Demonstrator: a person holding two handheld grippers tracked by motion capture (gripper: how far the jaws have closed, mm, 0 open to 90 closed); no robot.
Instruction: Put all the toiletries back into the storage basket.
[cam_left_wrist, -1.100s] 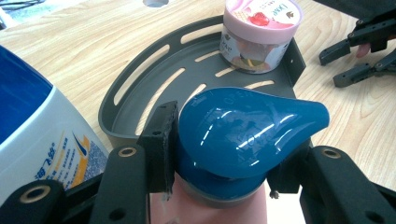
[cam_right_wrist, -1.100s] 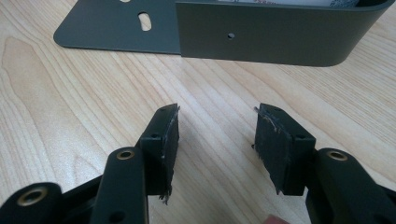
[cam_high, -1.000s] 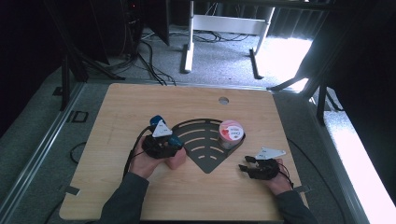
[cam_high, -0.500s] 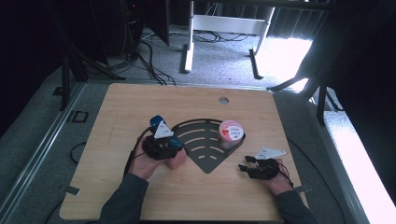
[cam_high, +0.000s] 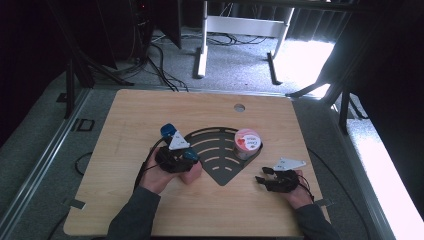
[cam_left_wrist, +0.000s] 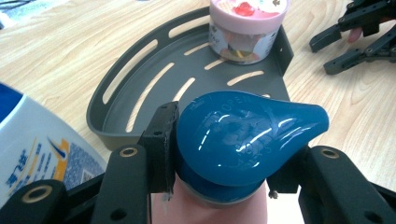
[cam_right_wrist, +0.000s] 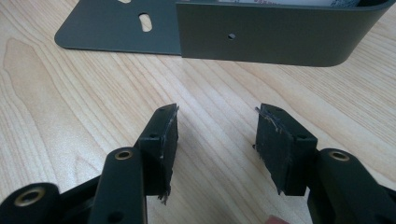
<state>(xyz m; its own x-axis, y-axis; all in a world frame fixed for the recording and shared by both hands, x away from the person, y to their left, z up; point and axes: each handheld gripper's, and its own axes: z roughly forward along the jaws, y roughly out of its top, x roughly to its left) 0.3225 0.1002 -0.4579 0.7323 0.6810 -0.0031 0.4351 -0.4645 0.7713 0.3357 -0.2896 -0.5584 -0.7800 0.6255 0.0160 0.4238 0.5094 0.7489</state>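
Note:
A bottle with a glossy blue teardrop cap (cam_left_wrist: 247, 135) and a pinkish body stands between the jaws of my left gripper (cam_left_wrist: 229, 140), which is shut on it at the neck. In the high view that gripper (cam_high: 187, 160) sits at the left edge of the grey fan-shaped tray (cam_high: 220, 167), with the blue cap (cam_high: 192, 155) at its tip. My right gripper (cam_right_wrist: 217, 135) rests low over the bare wood, open, with nothing between its pads. It lies just off the tray's right wall (cam_right_wrist: 261, 32). The high view places it at the front right (cam_high: 265, 179).
A pink-lidded jar (cam_high: 247, 142) stands in the tray's right corner (cam_left_wrist: 247, 28). A white bottle with blue print (cam_left_wrist: 37, 140) lies close on the left gripper's left, its blue end (cam_high: 168, 131) behind the hand. The wooden table (cam_high: 150, 110) has a round hole (cam_high: 239, 107) near its far edge.

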